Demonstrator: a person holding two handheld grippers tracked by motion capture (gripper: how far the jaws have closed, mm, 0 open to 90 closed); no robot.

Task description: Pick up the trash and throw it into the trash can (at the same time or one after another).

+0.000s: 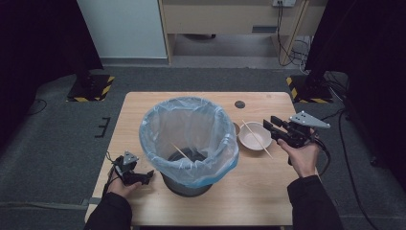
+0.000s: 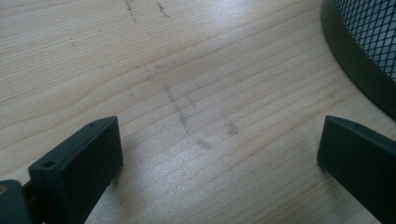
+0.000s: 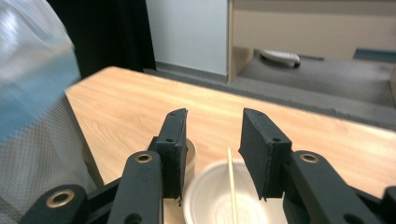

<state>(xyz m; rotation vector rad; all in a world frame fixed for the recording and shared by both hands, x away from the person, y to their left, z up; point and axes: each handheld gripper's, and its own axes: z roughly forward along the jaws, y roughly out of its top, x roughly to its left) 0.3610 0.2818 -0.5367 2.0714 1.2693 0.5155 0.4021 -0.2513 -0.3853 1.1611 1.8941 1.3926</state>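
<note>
Dark sleeves; black grippers, grey three-cornered plates, brass-ringed screw holes, black cables.

No readable text, label, brand or number anywhere in views.

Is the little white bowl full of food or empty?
Empty of food. The white bowl shows a bare inside in the high view and right gripper view; just a thin wooden stick lies across it.

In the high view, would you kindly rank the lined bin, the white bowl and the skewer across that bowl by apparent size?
1. Lined bin, by far the largest.
2. White bowl, much smaller.
3. Skewer: it reaches past the bowl's rim on both sides, so it is longer than the bowl is wide, but so thin it covers the least area.
</note>
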